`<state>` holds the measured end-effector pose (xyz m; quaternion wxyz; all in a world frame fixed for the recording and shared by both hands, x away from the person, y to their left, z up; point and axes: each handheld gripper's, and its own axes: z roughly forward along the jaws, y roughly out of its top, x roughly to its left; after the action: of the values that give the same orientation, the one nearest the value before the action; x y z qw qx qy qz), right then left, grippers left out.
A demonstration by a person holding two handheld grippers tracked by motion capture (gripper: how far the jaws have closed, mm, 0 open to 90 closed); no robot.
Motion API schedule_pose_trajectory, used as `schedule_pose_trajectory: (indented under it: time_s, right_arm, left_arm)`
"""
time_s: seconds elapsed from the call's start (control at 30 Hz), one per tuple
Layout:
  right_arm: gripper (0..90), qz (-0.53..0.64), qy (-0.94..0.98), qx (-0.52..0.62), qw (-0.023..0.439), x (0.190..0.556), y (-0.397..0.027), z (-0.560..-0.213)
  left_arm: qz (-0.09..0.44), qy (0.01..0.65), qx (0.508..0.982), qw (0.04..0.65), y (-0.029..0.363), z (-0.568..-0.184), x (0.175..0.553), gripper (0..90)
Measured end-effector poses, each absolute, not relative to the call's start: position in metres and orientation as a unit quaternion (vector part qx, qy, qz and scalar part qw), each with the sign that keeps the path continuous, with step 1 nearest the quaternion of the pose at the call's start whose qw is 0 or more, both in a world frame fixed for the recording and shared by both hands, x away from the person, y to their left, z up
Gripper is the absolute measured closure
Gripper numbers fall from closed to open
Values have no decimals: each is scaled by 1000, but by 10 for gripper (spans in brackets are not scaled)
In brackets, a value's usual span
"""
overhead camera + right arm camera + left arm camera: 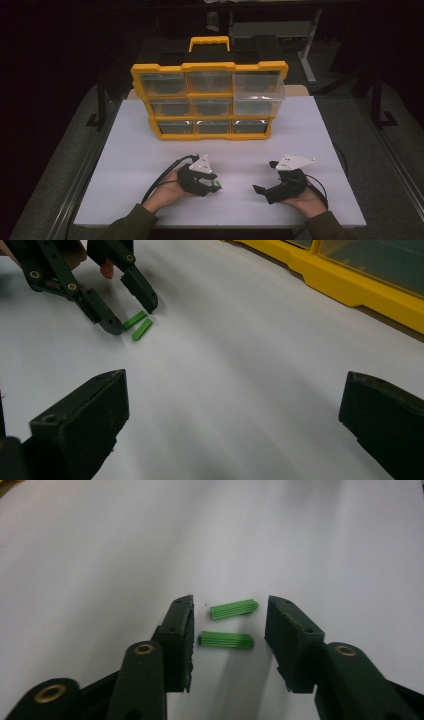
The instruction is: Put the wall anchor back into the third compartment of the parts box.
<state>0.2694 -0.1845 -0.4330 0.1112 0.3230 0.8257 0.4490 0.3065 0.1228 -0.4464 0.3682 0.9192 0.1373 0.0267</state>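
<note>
Left gripper was low over the white table, jaws part-way spread and straddling two green ribbed pegs that lay side by side on the bare surface in front of the yellow organizer; pads were not yet pressing on either peg. In the left gripper view the nearer peg sat almost against the one pad, the farther peg slightly skewed and closer to the other. Risk: closing on both at once would likely pinch only one, or shove one peg sideways so it rolled off along its ribs; skewed contact could flip a peg out of the jaws. Right gripper sat spread wide and empty, resting well apart to the side, so no help steadying.
</note>
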Motion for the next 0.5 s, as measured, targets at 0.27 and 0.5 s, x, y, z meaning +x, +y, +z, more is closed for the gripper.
schedule_pose_trajectory:
  time_s: [0.27, 0.5]
  right_arm:
    - [0, 448, 826, 322, 113, 269, -185, -433]
    - [0, 449, 826, 321, 112, 269, -184, -433]
  left_arm:
    - [30, 145, 917, 371, 123, -447, 307, 653]
    - [25, 149, 915, 374, 124, -447, 308, 667]
